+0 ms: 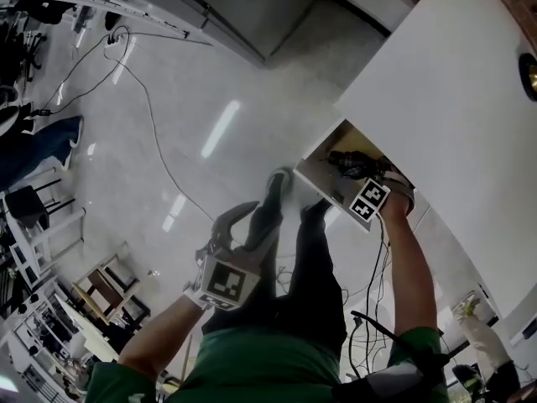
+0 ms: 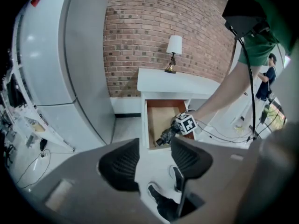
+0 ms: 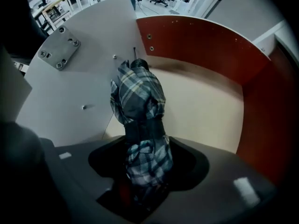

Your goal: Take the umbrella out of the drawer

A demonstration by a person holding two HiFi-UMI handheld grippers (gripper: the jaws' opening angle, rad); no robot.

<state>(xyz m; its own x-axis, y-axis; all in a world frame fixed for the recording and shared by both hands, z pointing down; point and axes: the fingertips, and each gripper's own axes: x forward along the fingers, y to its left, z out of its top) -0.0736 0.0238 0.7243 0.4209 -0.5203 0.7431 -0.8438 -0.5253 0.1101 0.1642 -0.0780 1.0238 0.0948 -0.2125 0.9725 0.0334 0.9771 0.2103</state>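
The umbrella, folded and tied by its strap, with a checked cloth, is inside the open drawer. It lies on the pale bottom, and its far tip rests in the corner against the white wall. It lies along the line of the right gripper, so this gripper comes from above and takes it near the close end. The umbrella fills the gap between the two jaws, and both pads seem to press on the cloth. I judge this as a grip just taken, with the lift not yet begun. The drawer is deep and has high sides, so I think the next move must go mostly up. The left gripper has its jaws apart with nothing between them and hangs over the floor, away from the white cabinet, probably because one gripper is enough for this light thing.
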